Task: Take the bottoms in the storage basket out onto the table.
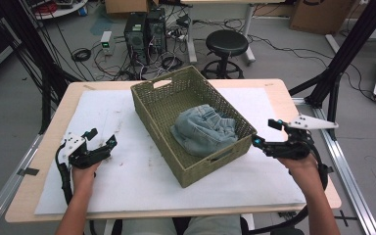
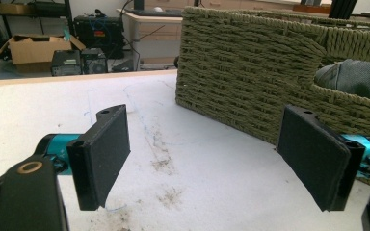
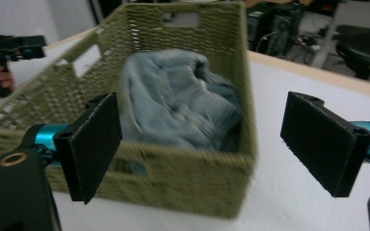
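Crumpled jeans (image 1: 204, 129) are seen lying inside the basket (image 1: 149, 105) at frame centre, nothing yet grasped, while both hand-held grippers, left (image 1: 101, 137) and right (image 1: 265, 132), are held spread beside it.

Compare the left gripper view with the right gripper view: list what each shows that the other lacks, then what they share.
Left gripper view alone: a cardboard box on the floor beyond the table, and smudges on the white mat between the open jaws of the left hand-held gripper.

Right gripper view alone: the basket's interior, with most of the crumpled denim garment, and a black stool behind.

Shared: the green woven basket, a view of the denim, the white mat, and open black jaws. The right hand-held gripper is open too.
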Demonstrator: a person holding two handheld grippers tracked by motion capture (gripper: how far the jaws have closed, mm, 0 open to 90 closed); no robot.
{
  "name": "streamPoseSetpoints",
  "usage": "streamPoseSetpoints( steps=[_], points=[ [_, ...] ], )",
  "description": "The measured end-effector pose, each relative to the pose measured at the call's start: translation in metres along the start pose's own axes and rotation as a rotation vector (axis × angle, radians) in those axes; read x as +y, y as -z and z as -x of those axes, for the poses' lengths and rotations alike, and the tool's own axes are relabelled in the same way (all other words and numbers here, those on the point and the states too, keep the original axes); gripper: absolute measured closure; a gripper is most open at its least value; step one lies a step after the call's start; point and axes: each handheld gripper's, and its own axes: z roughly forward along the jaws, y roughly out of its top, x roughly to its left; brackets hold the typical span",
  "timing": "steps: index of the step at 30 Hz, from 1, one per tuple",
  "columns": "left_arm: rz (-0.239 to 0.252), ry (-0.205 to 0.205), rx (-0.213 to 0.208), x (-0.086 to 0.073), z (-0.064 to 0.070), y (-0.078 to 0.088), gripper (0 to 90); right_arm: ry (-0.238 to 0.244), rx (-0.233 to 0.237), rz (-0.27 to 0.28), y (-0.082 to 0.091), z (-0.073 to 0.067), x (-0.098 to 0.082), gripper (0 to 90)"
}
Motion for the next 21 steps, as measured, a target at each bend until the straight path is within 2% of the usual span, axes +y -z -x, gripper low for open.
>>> streamPoseSetpoints(
  steps=[2,5,10,13,18,19,20,21],
  points=[
    [0.001,-0.001,-0.002,0.000,0.000,0.000,19.0,0.042,0.017,-0.011,-0.006,-0.007,0.017,14.3],
    [0.000,-0.001,-0.004,0.000,0.000,0.000,19.0,0.080,0.041,-0.031,-0.017,-0.015,0.038,14.3],
    [0.002,0.002,-0.002,0.000,0.000,0.000,19.1,0.135,0.076,-0.101,-0.045,-0.024,0.061,14.3],
    [0.002,0.003,-0.003,0.000,0.000,0.000,19.0,0.118,0.109,-0.151,-0.065,-0.026,0.067,14.3],
    [0.001,0.004,-0.005,0.000,0.000,0.000,19.0,0.084,0.123,-0.234,-0.100,-0.024,0.071,14.3],
    [0.001,0.004,-0.005,0.000,0.000,0.000,19.0,0.084,0.123,-0.234,-0.100,-0.024,0.071,14.3],
    [0.001,0.004,-0.005,0.000,0.000,0.000,19.1,0.082,0.121,-0.282,-0.115,-0.024,0.072,14.4],
    [0.002,0.003,-0.005,0.000,0.000,0.000,19.1,0.091,0.112,-0.317,-0.123,-0.025,0.072,14.6]
  ],
)
